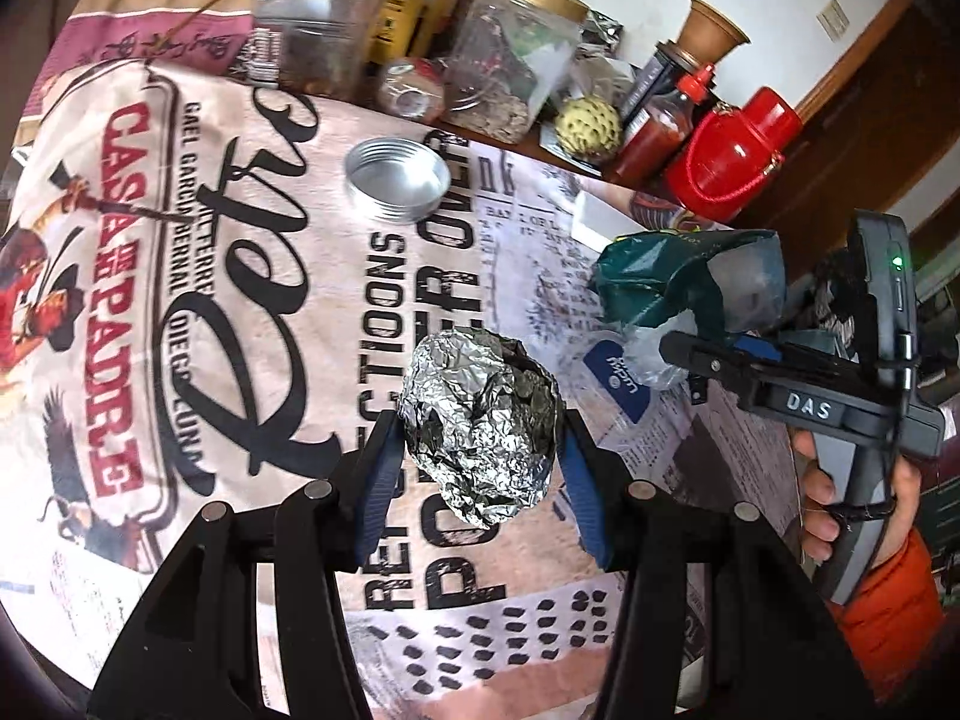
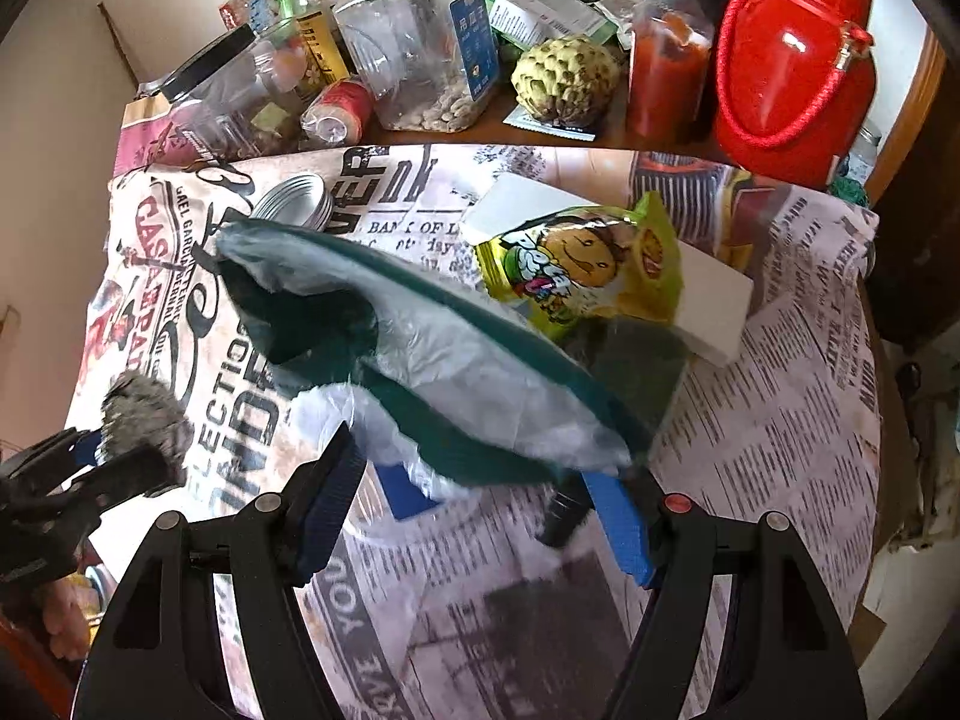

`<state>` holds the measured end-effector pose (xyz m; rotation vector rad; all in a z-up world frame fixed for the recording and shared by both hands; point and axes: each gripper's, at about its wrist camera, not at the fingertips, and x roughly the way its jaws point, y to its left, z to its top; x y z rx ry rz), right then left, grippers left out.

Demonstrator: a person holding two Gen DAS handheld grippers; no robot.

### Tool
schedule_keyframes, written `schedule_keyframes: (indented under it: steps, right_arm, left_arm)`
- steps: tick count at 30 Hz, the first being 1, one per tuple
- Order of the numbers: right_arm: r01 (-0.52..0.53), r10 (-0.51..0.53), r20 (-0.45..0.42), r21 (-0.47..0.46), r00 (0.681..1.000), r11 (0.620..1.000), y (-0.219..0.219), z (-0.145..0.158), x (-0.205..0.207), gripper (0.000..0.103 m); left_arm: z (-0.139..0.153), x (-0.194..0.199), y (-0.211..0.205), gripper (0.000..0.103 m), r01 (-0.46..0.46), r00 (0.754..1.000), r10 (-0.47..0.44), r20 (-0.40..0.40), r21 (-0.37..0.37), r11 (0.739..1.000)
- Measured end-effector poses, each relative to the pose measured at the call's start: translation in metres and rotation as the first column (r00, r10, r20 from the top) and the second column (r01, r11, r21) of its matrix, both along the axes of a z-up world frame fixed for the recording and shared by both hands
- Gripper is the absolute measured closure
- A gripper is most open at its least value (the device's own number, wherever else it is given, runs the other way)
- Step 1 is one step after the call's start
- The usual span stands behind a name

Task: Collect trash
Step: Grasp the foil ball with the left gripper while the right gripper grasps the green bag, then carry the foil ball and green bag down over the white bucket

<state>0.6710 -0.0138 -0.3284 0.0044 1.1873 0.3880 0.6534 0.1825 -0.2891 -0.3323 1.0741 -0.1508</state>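
A crumpled ball of aluminium foil [image 1: 480,420] is pinched between the blue pads of my left gripper [image 1: 480,468], just above the printed tablecloth [image 1: 252,324]. To its right, my right gripper [image 1: 720,354] holds a dark green and clear plastic bag [image 1: 690,282]. In the right wrist view the bag [image 2: 432,360] stretches across my right gripper [image 2: 474,480], caught between both pads, and looks blurred. My left gripper [image 2: 120,462] and the foil ball [image 2: 144,414] appear at the lower left. A yellow-green snack wrapper [image 2: 588,264] lies on a white box [image 2: 714,306] behind the bag.
A round metal lid [image 1: 396,180] lies on the cloth. Along the back stand plastic jars [image 2: 414,60], a sauce bottle [image 2: 666,60], a red pot [image 2: 792,60] and a custard apple [image 2: 564,84]. A blue card [image 1: 618,378] lies under the bag. The table edge runs on the right.
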Motion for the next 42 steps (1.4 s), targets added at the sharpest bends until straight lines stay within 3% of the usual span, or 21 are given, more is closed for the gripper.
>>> schedule_keyframes:
  steps: [3,5,11,19,28,34,42]
  right_arm:
    - [0.012,-0.012,0.026,0.007,1.0,1.0,0.006,0.001,0.0,0.041]
    - [0.015,-0.015,0.032,0.01,0.999,1.0,0.009,0.001,0.001,0.063]
    - [0.02,-0.021,0.061,0.016,0.998,1.0,0.011,0.011,-0.004,0.079]
    - [0.033,-0.037,0.157,0.032,0.987,0.999,0.002,0.058,-0.028,0.081]
    - [0.064,-0.073,0.303,0.042,0.95,0.997,-0.039,0.13,-0.081,0.081]
    - [0.038,-0.053,0.392,0.048,0.918,0.998,-0.072,0.166,-0.13,0.081]
    - [-0.004,-0.043,0.446,0.104,0.894,0.995,-0.108,0.198,-0.187,0.081]
  left_arm:
    - [0.001,-0.001,0.001,0.052,-0.006,1.0,0.006,0.003,0.003,1.0]
    - [0.004,-0.003,0.002,0.051,-0.004,1.0,0.004,0.009,0.002,1.0]
    - [0.02,-0.007,0.0,0.052,0.008,0.999,-0.009,0.034,0.014,1.0]
    - [0.058,-0.019,-0.014,0.052,0.004,0.996,-0.006,0.094,0.026,1.0]
    - [0.117,-0.063,-0.052,0.051,-0.038,0.976,0.024,0.217,0.063,0.997]
    - [0.152,-0.117,-0.081,0.052,-0.108,0.951,0.088,0.295,0.049,0.993]
    - [0.186,-0.191,-0.112,0.051,-0.181,0.916,0.151,0.371,0.048,0.982]
